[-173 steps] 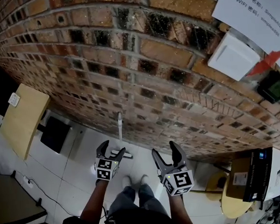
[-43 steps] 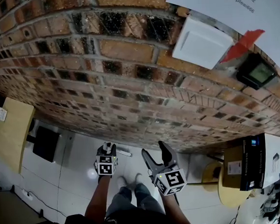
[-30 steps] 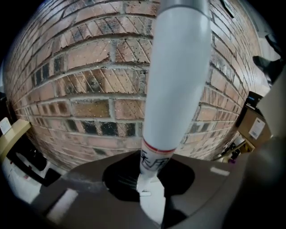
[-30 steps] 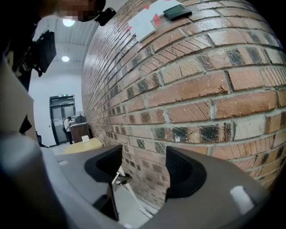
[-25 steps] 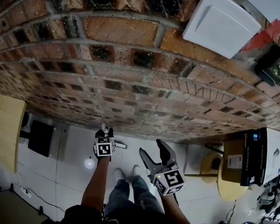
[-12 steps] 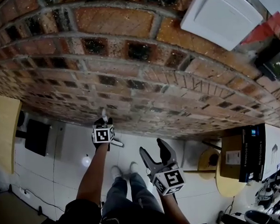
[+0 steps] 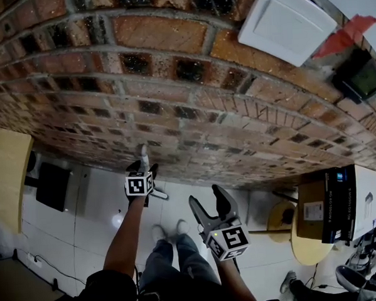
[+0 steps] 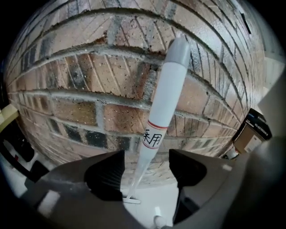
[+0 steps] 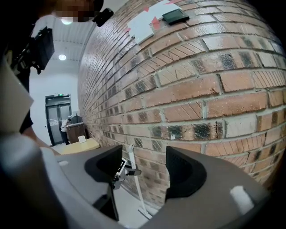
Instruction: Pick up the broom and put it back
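The broom (image 7: 144, 156) stands upright with its white handle (image 8: 163, 103) leaning against the brick wall and its head (image 8: 131, 199) on the floor. My left gripper (image 7: 144, 168) sits around the handle. In the left gripper view its jaws are opening: the handle passes between them (image 8: 145, 167) with a gap on each side, and neither pad presses on it. My right gripper (image 7: 207, 199) hangs lower and to the right, away from the broom, jaws apart and empty. The right gripper view (image 9: 143, 165) looks along the wall at the broom (image 9: 136, 188) and the left gripper (image 9: 119, 172).
The brick wall (image 7: 172, 97) fills the front, with a white box (image 7: 286, 24) mounted high on it. A wooden tabletop (image 7: 4, 175) and a black box (image 7: 51, 185) are at the left. At the right, cardboard boxes (image 7: 339, 208) sit on a round wooden table (image 7: 309, 250). The person's feet (image 7: 170, 229) stand on white tiles.
The left gripper, shut on the broom handle half a second ago, has spread its jaws off it. The broom now rests against the wall. The right gripper has stayed put.
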Motion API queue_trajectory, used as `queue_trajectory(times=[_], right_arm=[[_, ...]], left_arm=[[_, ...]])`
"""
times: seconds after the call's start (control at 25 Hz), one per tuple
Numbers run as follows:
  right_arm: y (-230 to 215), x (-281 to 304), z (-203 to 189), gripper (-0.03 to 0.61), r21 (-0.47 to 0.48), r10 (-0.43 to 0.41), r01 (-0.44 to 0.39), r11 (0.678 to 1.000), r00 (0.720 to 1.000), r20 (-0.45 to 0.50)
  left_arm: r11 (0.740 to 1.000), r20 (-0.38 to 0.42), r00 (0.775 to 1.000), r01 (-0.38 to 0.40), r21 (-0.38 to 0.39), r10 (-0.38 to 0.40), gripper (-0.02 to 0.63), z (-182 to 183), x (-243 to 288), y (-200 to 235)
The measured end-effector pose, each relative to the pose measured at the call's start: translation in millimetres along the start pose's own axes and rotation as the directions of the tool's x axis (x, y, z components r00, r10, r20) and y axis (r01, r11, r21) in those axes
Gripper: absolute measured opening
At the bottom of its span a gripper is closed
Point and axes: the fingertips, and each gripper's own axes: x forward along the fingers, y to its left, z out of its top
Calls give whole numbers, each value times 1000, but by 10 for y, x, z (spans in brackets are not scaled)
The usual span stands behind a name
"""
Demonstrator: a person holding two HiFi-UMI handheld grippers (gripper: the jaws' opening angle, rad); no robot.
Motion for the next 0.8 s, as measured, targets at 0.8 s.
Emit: queue_trajectory(times=[0.8], right_arm=[[870, -427, 977, 314, -128, 35, -5, 992, 973, 228]], left_arm=[[969, 598, 797, -74, 237, -85, 342, 1543, -3363, -853]])
